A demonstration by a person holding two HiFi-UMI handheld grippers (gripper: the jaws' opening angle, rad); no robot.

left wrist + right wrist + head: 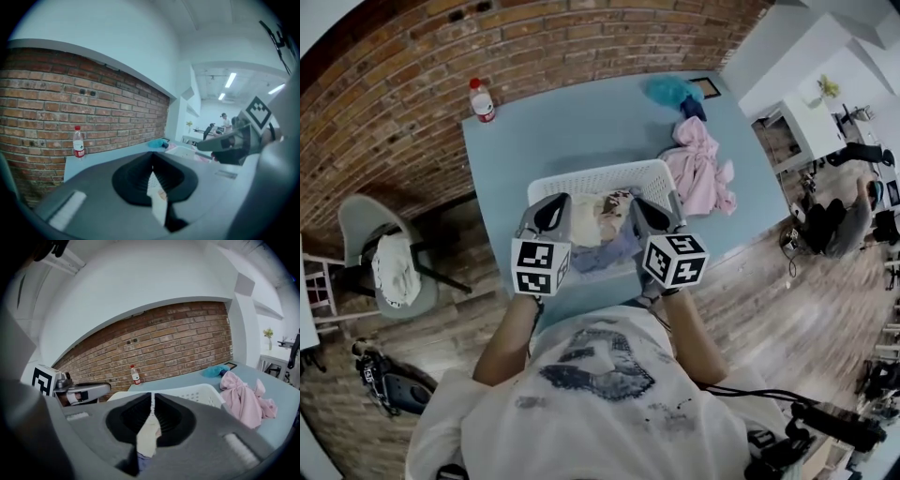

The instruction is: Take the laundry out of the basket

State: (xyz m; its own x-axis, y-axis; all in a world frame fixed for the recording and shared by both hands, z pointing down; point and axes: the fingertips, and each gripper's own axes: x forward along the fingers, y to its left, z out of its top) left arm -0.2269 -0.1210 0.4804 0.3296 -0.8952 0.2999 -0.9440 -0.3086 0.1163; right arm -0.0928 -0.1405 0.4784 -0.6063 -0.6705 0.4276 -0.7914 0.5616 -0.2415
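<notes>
Head view: perforated white plastic basket (600, 178); left claw (153, 169), right claw (151, 405) both clamped on soft cream garment (598, 221).

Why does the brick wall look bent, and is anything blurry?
Head view: the wide lens bows the brick wall and the blue table; corners fall dark. Left gripper view: the water bottle is sharp, the left gripper up close is soft, the ceiling lights glare. Right gripper view: the wall arches; the pink garment is clear, the cloth pinched in the right gripper is blurred.
</notes>
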